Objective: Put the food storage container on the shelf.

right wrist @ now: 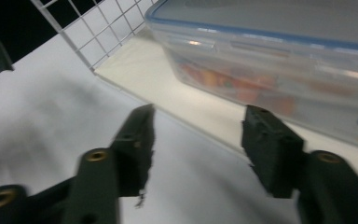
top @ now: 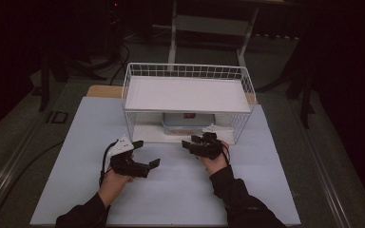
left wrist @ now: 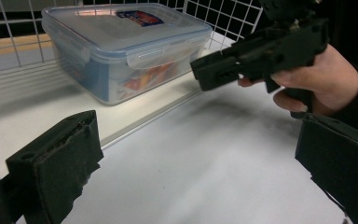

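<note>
- Now at a table (top: 171,190) covered in white, a person holds a two-jaw gripper in each hand just in front of a white wire rack (top: 188,102).
- On the rack's lower level, under its upper shelf (top: 186,93), sits a clear plastic box (left wrist: 121,51), its lid blue-rimmed, with snap flaps and a red and blue label; orange and red contents show through the wall.
- Both tongs are released: the left gripper (top: 146,153) hangs with jaws wide apart near the rack's left front corner, the right gripper (right wrist: 198,151) points at the box's near wall with jaws spread, touching nothing.
- By the look of it the box is stiff and smooth, so likely slippery between hard jaws; it seems part-filled, probably light to moderate in weight.
- Likely holds are the lid rim or a side flap, which offer an edge to bite; the flat walls give little purchase.
- Clearance under the shelf looks tight, so sliding the box out toward the near edge seems safer than lifting it.
</note>
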Tool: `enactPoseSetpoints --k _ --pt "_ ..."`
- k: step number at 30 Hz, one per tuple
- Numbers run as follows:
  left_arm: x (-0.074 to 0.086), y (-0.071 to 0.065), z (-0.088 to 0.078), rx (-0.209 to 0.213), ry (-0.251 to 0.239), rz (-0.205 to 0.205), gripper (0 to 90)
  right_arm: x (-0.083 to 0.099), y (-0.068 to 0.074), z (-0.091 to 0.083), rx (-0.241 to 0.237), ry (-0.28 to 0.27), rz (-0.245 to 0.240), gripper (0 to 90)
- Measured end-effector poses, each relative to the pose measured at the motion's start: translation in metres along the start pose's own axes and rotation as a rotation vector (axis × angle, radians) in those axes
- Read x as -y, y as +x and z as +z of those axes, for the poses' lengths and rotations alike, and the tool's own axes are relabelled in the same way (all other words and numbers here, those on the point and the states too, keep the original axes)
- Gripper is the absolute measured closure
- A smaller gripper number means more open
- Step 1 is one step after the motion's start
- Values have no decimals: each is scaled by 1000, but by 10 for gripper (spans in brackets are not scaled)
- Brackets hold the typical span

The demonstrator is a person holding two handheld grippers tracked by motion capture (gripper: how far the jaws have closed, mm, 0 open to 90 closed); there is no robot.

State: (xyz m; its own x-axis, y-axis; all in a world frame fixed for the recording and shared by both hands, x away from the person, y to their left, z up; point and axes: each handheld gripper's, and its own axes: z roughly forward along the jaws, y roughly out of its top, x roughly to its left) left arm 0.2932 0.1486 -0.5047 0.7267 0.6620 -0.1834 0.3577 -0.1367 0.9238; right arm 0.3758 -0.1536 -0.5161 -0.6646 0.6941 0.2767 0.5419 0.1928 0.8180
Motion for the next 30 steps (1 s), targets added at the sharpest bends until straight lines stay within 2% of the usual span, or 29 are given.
enactPoseSetpoints --k 2,6,9,14,22,25,30 --pt "0 0 0 3 -2 -3 2 3 0 -6 -42 -18 13 313" --pt "0 -1 0 5 1 -2 2 7 0 -15 -116 -17 24 197" --pt "1 -1 -1 4 0 0 2 11 1 -21 -98 -12 1 185" --pt "0 -2 -5 7 -5 3 2 16 0 -34 -90 -35 15 175" --pt "-1 -4 -6 16 -10 5 2 24 11 -63 -62 -70 -65 176" --pt "-1 -5 -6 25 -11 7 2 28 13 -75 -54 -83 -77 176" --pt "-1 -7 -6 34 -9 12 2 35 11 -95 -47 -103 -71 176"
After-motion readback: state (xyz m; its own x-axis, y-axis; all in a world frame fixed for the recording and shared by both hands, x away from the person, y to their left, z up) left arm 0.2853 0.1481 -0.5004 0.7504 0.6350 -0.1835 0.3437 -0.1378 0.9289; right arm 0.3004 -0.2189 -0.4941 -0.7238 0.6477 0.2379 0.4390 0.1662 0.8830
